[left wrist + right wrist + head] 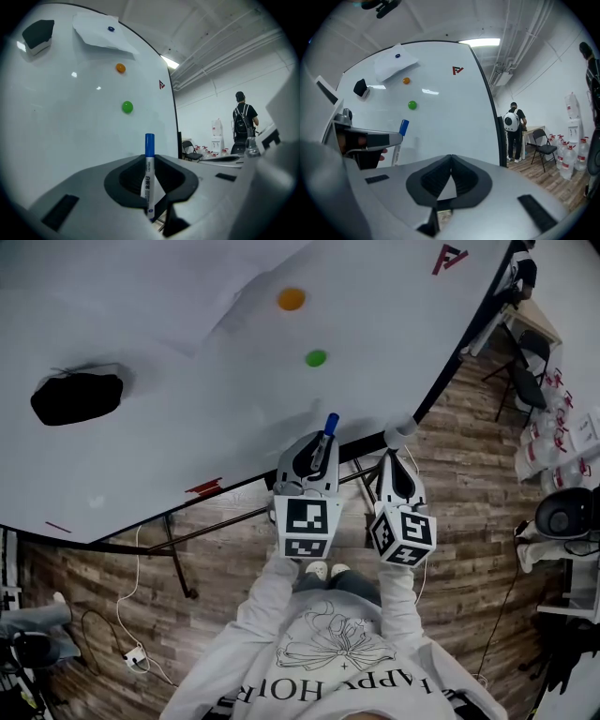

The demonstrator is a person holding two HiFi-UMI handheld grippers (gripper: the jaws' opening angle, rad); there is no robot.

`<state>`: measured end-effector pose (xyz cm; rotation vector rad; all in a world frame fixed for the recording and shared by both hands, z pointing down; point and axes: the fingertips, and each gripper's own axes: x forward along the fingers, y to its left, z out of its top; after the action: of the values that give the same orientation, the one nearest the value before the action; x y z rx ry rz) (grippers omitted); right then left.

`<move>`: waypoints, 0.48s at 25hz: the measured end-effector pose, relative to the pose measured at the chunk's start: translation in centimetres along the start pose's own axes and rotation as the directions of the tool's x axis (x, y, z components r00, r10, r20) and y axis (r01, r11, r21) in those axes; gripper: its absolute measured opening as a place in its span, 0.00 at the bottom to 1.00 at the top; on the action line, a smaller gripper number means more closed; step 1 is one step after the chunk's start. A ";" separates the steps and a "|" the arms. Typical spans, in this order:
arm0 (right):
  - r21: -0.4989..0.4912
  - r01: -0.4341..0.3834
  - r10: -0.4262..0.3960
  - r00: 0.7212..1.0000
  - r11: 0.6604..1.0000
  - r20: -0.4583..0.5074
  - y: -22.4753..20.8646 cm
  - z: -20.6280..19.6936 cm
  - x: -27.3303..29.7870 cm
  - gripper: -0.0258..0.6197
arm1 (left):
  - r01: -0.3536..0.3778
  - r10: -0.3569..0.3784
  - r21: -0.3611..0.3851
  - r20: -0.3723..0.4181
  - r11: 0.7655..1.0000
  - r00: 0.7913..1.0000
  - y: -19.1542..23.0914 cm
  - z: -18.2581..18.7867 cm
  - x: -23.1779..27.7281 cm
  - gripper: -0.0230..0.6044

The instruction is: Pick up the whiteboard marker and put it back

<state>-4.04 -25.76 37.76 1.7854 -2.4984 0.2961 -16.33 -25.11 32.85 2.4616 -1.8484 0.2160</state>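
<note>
Blue cap up, the whiteboard marker [148, 180] stood pinched between the jaws of the left gripper [149, 160], white barrel upright and held low on its body, so most of its length and the cap rose clear above the grip. Right beside it, the right gripper [450, 161] had its jaws pressed together on nothing, just riding along. So the pick-up looked done, and the job in hand was the return. Just ahead was the lower stretch of the whiteboard [187, 409], the marker's cap close to its face but, as far as could be told, not touching. No view showed a clear ledge or holder for it, so the sensible play was to find the resting spot along the board's lower edge first, then bring the marker in slowly. It needed a firm squeeze until the barrel was fully supported, since a round barrel could roll off once let go. Higher on the board, the green magnet [316, 358] and the orange magnet [292, 299] sat well clear of the path, with the black eraser [77, 397] far off on the left. Way back in the room, a person with a backpack [513, 123] stood near a folding chair [543, 143].
</note>
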 end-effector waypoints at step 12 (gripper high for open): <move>0.003 0.078 -0.078 0.997 0.997 -0.012 -5.0 -0.3 -0.3 0.04 | 0.100 -0.100 -0.025 0.003 0.995 0.995 -4.2 0.2 4.5 0.13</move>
<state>0.74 -26.94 38.61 1.8712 -2.4141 0.3061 -11.10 -28.27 33.48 2.5295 -1.7124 0.1844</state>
